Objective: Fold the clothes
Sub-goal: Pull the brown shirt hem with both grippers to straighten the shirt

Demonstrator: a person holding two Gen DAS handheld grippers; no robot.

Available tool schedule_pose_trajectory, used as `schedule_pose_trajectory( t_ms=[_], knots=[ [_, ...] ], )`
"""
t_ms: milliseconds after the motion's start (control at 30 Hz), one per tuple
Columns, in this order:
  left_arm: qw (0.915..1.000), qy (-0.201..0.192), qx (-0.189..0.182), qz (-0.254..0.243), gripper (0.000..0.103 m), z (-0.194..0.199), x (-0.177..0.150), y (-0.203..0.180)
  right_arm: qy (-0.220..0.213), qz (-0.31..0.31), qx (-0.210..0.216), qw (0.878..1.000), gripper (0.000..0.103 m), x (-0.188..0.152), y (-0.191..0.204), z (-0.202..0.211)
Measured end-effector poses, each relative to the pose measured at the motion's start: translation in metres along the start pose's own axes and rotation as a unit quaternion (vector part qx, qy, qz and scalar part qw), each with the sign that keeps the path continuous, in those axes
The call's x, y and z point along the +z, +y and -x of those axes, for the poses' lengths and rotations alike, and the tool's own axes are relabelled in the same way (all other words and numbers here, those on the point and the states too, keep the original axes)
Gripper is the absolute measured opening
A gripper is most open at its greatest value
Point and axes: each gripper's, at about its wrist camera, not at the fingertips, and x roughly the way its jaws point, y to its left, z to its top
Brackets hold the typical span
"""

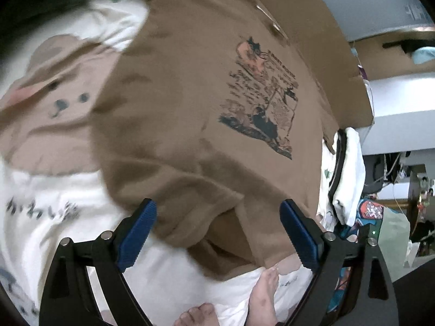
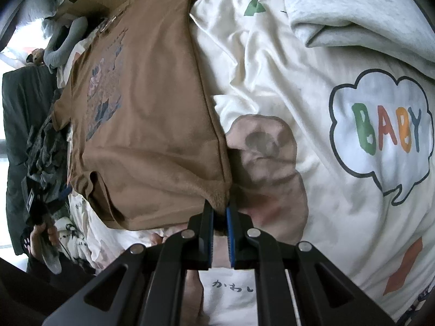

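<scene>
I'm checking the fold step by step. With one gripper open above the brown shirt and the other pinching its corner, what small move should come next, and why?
Probably release the right gripper: it is shut on a corner of the brown T-shirt, which lies mostly flat on the white bedding, while the left gripper is open with nothing held.

A lived-in bedroom of a home. Under and beyond the fingers spreads a cream bed cover (image 2: pixel 272 87) printed with a bear face (image 1: pixel 57 92) and a "BABY" speech bubble (image 2: pixel 380 135) off to the right of the fingertips. A grey sweatshirt (image 2: pixel 353 13) lies crumpled far ahead on the right. Bare feet (image 1: pixel 261 296) rest on the bedding just below the fingers. Cardboard boxes (image 1: pixel 391 57) sit beyond the fingertips to the right, with cluttered shelves and cables (image 1: pixel 394 174) farther right.
</scene>
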Motion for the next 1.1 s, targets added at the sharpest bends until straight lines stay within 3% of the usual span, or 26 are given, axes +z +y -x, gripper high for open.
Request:
schedule_pose_trajectory(
  t_ms=[67,100,133,233,300,800,1100],
  knots=[
    [0.9999,-0.007,0.004,0.005,0.091,0.005,-0.008,0.006,-0.001,0.0,0.0,1.0,0.007,0.0,0.0,0.0],
    [0.9999,-0.01,0.008,0.008,0.085,0.007,-0.013,0.01,-0.002,-0.001,0.0,1.0,0.007,0.0,0.0,0.0],
    [0.9998,-0.012,0.01,0.01,0.07,0.008,-0.016,0.014,-0.003,-0.001,0.0,1.0,0.007,0.0,0.001,0.0],
    [0.9994,-0.005,0.026,0.022,0.043,0.004,-0.027,0.027,-0.001,0.001,-0.002,1.0,0.007,0.0,0.001,-0.001],
    [0.999,-0.005,0.032,0.031,0.037,0.001,-0.033,0.035,0.0,0.003,-0.004,1.0,0.007,0.0,0.001,-0.001],
    [0.9981,0.0,0.016,0.059,0.037,-0.036,-0.054,0.055,0.013,0.01,-0.02,1.0,0.007,-0.001,0.002,-0.002],
    [0.9981,-0.024,0.027,0.05,0.035,-0.048,-0.052,0.053,0.022,0.016,-0.03,0.999,0.008,0.001,0.007,-0.005]
  ],
)
